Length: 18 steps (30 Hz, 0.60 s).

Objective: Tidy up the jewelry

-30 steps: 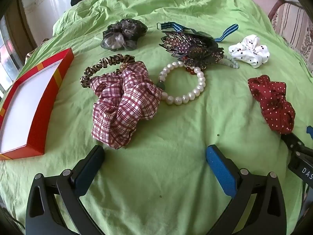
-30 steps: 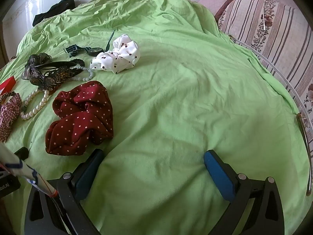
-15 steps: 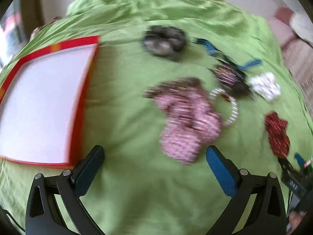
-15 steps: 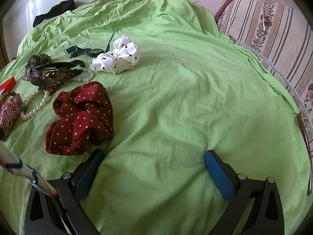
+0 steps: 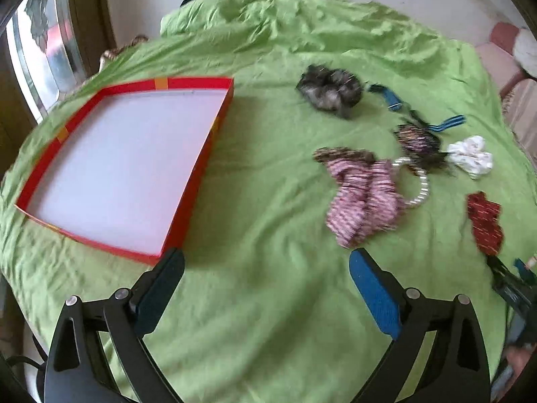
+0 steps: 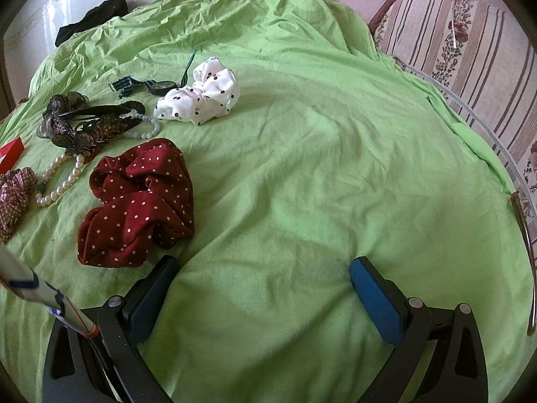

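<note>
In the left wrist view a shallow red box with a white floor lies empty on the green sheet at the left. To its right lie a plaid scrunchie, a pearl bracelet, a dark beaded clip, a grey scrunchie, a white scrunchie and a red dotted scrunchie. My left gripper is open and empty, near the box's front corner. My right gripper is open and empty, just right of the red dotted scrunchie. The white scrunchie and pearl bracelet also show there.
A blue-striped watch strap lies behind the clip. A black cloth lies at the sheet's far edge. A striped sofa cushion and a metal rail border the right side. A window frame stands at the left.
My left gripper has swung left and pulled back: the red box now fills the left of its view and the scrunchies sit to the right. The right gripper has barely moved.
</note>
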Motion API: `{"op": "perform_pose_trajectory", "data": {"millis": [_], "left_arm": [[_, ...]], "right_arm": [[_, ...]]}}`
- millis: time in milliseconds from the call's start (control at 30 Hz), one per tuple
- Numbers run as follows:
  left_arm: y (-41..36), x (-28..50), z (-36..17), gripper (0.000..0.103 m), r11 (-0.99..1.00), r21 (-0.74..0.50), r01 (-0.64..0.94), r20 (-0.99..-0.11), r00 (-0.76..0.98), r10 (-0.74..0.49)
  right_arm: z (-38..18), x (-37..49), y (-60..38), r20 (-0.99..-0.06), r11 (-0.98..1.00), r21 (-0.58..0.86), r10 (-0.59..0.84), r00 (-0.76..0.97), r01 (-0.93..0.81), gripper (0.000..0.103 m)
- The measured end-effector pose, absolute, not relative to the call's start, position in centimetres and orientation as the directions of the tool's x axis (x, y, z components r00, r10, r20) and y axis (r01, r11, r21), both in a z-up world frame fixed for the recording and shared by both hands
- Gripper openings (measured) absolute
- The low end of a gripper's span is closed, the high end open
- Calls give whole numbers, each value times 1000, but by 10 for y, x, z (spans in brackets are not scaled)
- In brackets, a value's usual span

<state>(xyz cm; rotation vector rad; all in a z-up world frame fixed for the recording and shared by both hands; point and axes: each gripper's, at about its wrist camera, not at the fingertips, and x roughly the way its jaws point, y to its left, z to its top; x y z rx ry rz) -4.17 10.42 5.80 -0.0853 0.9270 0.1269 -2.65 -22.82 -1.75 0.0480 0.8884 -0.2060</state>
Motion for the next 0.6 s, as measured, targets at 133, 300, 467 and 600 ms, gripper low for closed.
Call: {"op": "perform_pose_trajectory", "data": {"millis": [133,300,467,600], "left_arm": [[93,-65,78,99,991,-45,-129,-787,616,45],[75,-88,94,99,995,8,-95,-770,635,67],[65,-106,104,99,996,47,-80,-759,645,88],[64,-113,106,99,997,50,-67,-757,648,81]], "right_arm": [[-13,-21,-236,-829,986,-3,-95,550,166,103],[-10,-25,-228,-843,984,-39,-124,523,171,103],[1,-55,-211,-795,978,-88,-183,579,189,102],[16,-79,-200,-763,979,-83,-182,620,186,102]]}}
